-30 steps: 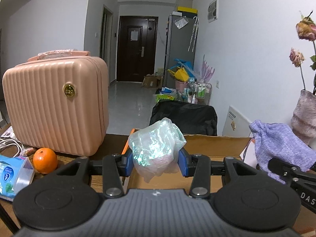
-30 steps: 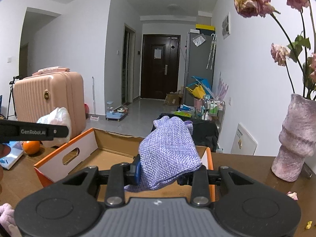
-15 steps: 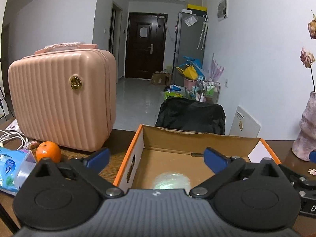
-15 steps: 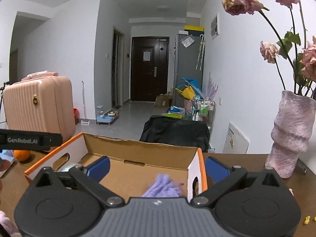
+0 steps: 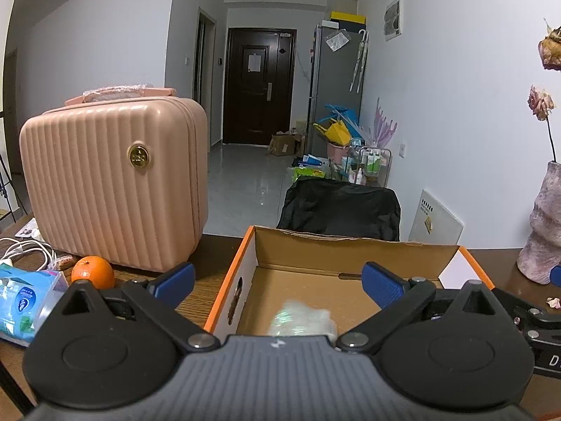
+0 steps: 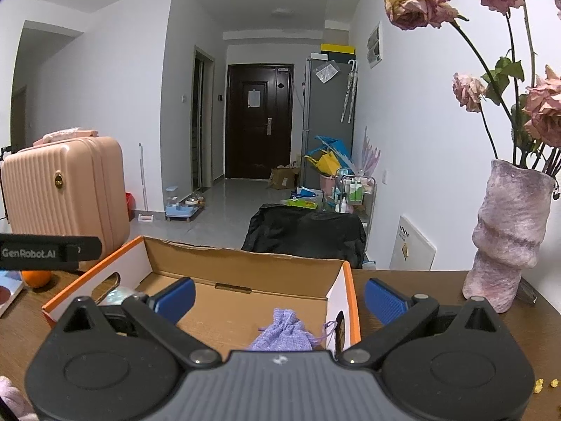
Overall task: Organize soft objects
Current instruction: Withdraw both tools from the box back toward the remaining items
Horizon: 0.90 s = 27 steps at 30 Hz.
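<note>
An open cardboard box with orange edges point(image 5: 357, 245) point(image 6: 245, 263) stands on the brown table. A clear crumpled plastic bag point(image 5: 301, 321) lies on the box floor, just below my left gripper point(image 5: 277, 282), which is open and empty above it. A purple knit drawstring pouch point(image 6: 284, 331) lies on the box floor near its right wall, below my right gripper point(image 6: 278, 298), which is open and empty. The plastic bag also shows in the right wrist view point(image 6: 119, 294), partly hidden behind a finger.
A pink ribbed suitcase point(image 5: 112, 182) stands left of the box, with an orange point(image 5: 93, 273), a tissue pack point(image 5: 24, 301) and white cables point(image 5: 28, 251) in front. A pink vase point(image 6: 508, 245) of dried roses stands right of the box. A pink fluffy thing point(image 6: 10, 396) lies bottom left.
Both grippers opened. The plastic bag dropped from the left one and the purple pouch from the right one into the box. Both grippers have since drawn back a little.
</note>
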Available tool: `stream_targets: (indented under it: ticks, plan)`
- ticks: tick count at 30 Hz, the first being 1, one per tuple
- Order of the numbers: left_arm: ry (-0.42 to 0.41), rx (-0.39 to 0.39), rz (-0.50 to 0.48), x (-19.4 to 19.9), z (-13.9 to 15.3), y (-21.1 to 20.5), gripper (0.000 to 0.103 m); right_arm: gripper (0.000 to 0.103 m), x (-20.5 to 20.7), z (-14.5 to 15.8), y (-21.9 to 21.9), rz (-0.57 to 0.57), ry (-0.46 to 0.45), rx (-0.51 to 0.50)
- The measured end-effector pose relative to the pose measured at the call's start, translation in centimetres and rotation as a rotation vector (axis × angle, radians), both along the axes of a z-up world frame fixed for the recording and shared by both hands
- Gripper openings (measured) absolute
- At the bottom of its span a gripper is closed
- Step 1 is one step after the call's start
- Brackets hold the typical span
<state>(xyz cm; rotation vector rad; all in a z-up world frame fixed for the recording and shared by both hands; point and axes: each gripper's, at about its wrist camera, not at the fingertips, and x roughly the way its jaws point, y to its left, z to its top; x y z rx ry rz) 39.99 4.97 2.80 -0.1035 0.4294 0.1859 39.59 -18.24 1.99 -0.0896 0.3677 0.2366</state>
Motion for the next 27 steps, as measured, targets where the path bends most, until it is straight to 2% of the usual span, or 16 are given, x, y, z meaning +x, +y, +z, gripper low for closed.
stream_targets:
  ticks: [13, 21, 27]
  plan:
    - [-0.057, 0.012, -0.011, -4.1, 1.3, -0.9, 0.103, 0.103, -3.5, 0.4, -0.8, -0.001, -0.018, 0.003]
    - [-0.065, 0.033, -0.029, -7.0, 1.2, -1.6, 0.103, 0.103, -6.2, 0.7, -1.3, 0.003, -0.033, 0.014]
    - [-0.071, 0.019, -0.034, -9.2, 1.7, -1.5, 0.103, 0.103, -8.0, 1.0, -1.7, 0.01, -0.029, 0.01]
